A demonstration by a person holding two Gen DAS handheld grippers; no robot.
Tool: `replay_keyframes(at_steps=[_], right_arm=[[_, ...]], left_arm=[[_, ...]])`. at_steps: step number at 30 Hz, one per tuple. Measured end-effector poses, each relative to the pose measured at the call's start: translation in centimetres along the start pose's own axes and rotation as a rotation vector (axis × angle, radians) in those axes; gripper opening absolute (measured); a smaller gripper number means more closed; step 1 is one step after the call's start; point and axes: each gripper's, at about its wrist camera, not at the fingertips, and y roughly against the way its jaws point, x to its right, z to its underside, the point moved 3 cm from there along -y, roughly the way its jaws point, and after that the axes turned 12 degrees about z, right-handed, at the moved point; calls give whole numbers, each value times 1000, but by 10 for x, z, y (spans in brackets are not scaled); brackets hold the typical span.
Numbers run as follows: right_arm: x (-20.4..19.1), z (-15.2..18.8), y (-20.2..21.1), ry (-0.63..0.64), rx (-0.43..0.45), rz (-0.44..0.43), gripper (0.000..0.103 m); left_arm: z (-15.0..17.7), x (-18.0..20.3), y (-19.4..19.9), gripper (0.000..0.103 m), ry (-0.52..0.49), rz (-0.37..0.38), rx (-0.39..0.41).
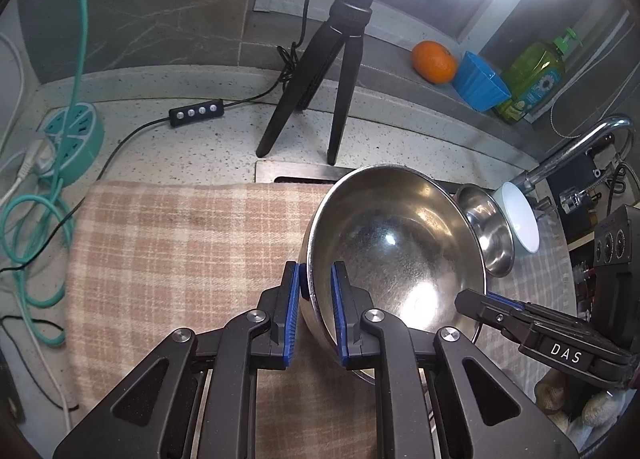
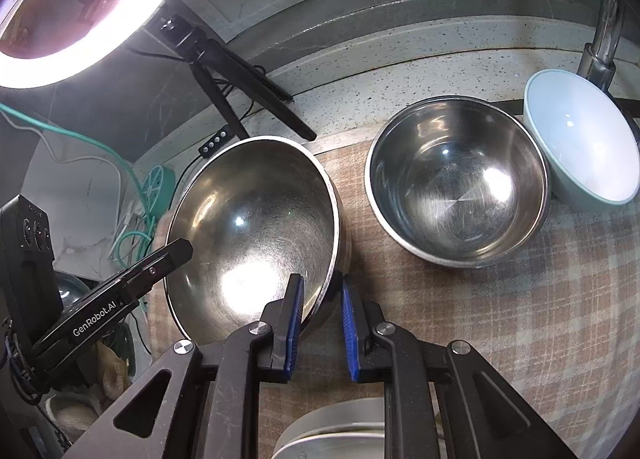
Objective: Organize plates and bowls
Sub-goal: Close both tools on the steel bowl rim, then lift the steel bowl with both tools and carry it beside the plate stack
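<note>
A large steel bowl (image 1: pixel 396 247) is held between both grippers over a checked cloth (image 1: pixel 180 251). My left gripper (image 1: pixel 319 291) is shut on the bowl's left rim, one blue pad inside the wall and one outside. From the right, my right gripper (image 1: pixel 476 305) reaches the opposite rim. In the right wrist view the large steel bowl (image 2: pixel 252 227) tilts, and my right gripper (image 2: pixel 321 309) is shut on its near right rim. My left gripper (image 2: pixel 180 251) touches the far left rim. A smaller steel bowl (image 2: pixel 456 183) and a pale bowl (image 2: pixel 584 143) rest on the cloth to the right.
A ring light's black tripod (image 1: pixel 312 91) stands behind the cloth. An orange (image 1: pixel 434 61), a blue cup (image 1: pixel 480 81) and a green soap bottle (image 1: pixel 532 77) sit on the back ledge. A tap (image 1: pixel 576 147) rises at right. Teal power strip (image 1: pixel 72 139) and cables lie left. Pale plates (image 2: pixel 332 431) show below.
</note>
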Motion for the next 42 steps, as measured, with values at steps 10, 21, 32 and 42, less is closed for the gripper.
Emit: replay_keyframes(at_steps=[10, 21, 32, 42], right_arm=[[-24, 27, 16, 63, -12, -33, 17], [-67, 67, 24, 173, -32, -54, 17], [-101, 106, 14, 270, -81, -64, 17], [-121, 136, 8, 337, -105, -58, 17]], left_arm=[[26, -8, 39, 14, 22, -17, 38], [68, -28, 84, 14, 89, -53, 91], [115, -57, 114, 14, 192, -82, 119], [147, -78, 133, 14, 259, -104, 133]])
